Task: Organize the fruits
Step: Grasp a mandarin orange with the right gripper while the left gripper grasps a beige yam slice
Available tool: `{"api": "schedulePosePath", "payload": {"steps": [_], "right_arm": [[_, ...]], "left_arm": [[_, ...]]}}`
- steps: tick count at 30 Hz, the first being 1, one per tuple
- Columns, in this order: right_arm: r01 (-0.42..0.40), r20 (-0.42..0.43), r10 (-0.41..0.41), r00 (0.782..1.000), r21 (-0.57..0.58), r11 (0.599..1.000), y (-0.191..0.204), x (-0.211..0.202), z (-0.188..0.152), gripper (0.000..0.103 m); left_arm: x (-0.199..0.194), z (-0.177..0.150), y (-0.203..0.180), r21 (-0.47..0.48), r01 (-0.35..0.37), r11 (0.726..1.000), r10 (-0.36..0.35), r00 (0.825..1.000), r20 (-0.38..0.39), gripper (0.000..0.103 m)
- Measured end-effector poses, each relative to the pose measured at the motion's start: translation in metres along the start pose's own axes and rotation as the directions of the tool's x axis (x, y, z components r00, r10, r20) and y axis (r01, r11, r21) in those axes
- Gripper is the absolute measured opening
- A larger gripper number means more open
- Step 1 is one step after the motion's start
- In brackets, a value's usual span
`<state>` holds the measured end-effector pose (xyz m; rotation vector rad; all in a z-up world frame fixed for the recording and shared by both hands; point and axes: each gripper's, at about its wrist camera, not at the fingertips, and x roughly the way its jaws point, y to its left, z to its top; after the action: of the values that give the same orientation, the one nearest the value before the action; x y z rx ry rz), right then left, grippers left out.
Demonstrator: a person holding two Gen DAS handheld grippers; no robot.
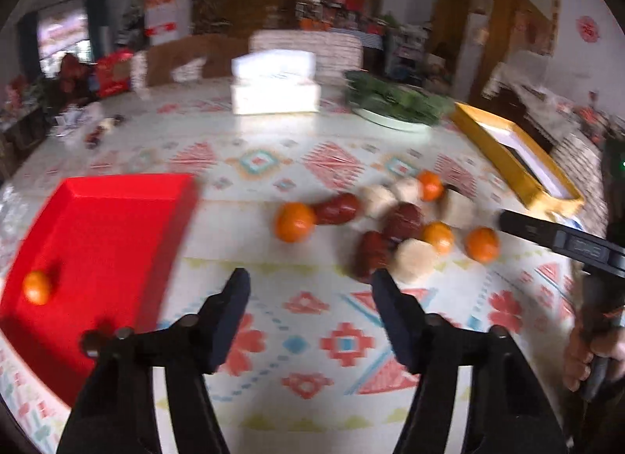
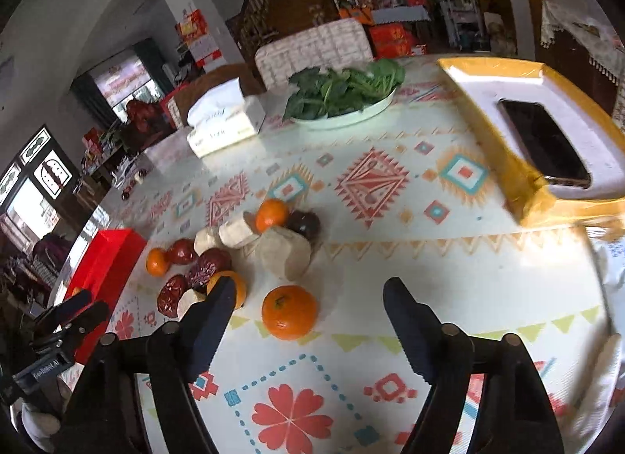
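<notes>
A pile of oranges, dark red dates and pale cut chunks lies mid-table. In the left wrist view the nearest orange lies at the pile's left, a date beside it. The red tray at left holds one orange. My left gripper is open and empty, above the cloth just short of the pile. My right gripper is open and empty, with an orange lying on the cloth between its fingers, untouched. Dates and pale chunks lie beyond.
A yellow tray holding a phone sits at the right. A plate of greens and a tissue box stand at the far side. The right gripper's finger shows in the left view.
</notes>
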<state>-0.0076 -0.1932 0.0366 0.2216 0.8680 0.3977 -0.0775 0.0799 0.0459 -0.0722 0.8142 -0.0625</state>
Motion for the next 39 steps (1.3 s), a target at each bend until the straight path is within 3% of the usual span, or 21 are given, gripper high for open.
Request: {"api": "schedulePosePath", "payload": {"steps": [9,13,15,19,29,30,31,39], "right_arm": [[0.008,-0.042,-0.011,0.999,-0.075,0.997,0.02,0.024,-0.007,0.071],[0.008,-0.061,-0.012,0.998,-0.077,0.997,0.021,0.032,-0.008,0.052],[0.005,-0.07,-0.01,0.998,-0.073,0.997,0.02,0.033,-0.01,0.048],[-0.006,-0.073,0.002,0.997,-0.052,0.999,0.015,0.034,-0.01,0.043],[-0.021,-0.078,0.017,0.997,-0.039,0.999,0.013,0.033,-0.011,0.043],[-0.02,-0.078,0.017,0.997,-0.04,0.999,0.013,0.033,-0.011,0.043],[-0.019,-0.077,0.015,0.997,-0.041,0.999,0.013,0.033,-0.011,0.043],[-0.004,-0.058,0.0,0.998,-0.071,0.997,0.019,0.03,-0.011,0.039]], "left_arm": [[0.022,0.003,-0.047,0.115,0.134,0.984,-0.131,0.991,-0.035,0.063],[0.034,0.007,-0.065,0.172,0.199,0.965,-0.192,0.98,-0.056,0.053],[0.041,0.01,-0.07,0.187,0.209,0.96,-0.199,0.977,-0.071,0.049],[0.052,0.012,-0.075,0.21,0.195,0.958,-0.181,0.98,-0.085,0.048],[0.071,0.014,-0.077,0.252,0.138,0.958,-0.111,0.987,-0.12,0.047],[0.072,0.012,-0.077,0.252,0.138,0.958,-0.11,0.986,-0.124,0.036],[0.073,0.01,-0.077,0.251,0.135,0.959,-0.106,0.986,-0.126,0.034],[0.046,0.009,-0.073,0.186,0.149,0.971,-0.141,0.988,-0.057,0.033]]}}
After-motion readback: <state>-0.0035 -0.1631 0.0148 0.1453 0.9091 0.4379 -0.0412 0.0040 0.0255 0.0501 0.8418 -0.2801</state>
